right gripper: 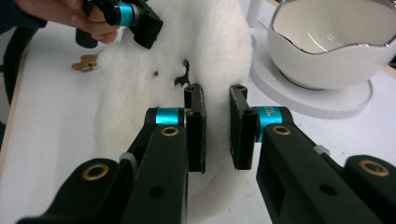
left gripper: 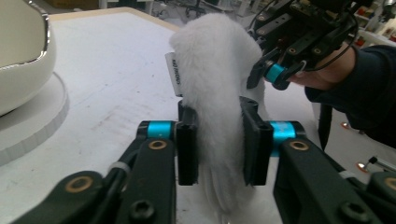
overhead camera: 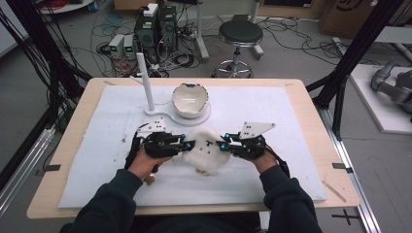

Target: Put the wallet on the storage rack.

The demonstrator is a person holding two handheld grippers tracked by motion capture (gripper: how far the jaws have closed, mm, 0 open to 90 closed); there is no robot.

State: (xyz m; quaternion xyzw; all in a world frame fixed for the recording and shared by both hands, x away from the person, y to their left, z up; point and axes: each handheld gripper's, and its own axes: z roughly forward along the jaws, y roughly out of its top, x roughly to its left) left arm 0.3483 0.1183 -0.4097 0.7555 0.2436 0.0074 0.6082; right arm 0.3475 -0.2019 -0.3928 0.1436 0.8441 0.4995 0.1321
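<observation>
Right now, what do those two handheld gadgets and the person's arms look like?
Both are black, jointed tools: the left gripper and right gripper have flat black jaws, bright blue collars, brass-coloured pivots and black cables. A grey three-cornered plate tops each. The sleeves are dark.

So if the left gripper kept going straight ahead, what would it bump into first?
It already grips the white fluffy toy. Past that, the left gripper would probably meet the right gripper first, though depth is hard to judge.

plush toy (overhead camera: 206, 149) between both tongs | bowl (overhead camera: 190, 99) behind it, on stand (overhead camera: 167, 114)
</observation>
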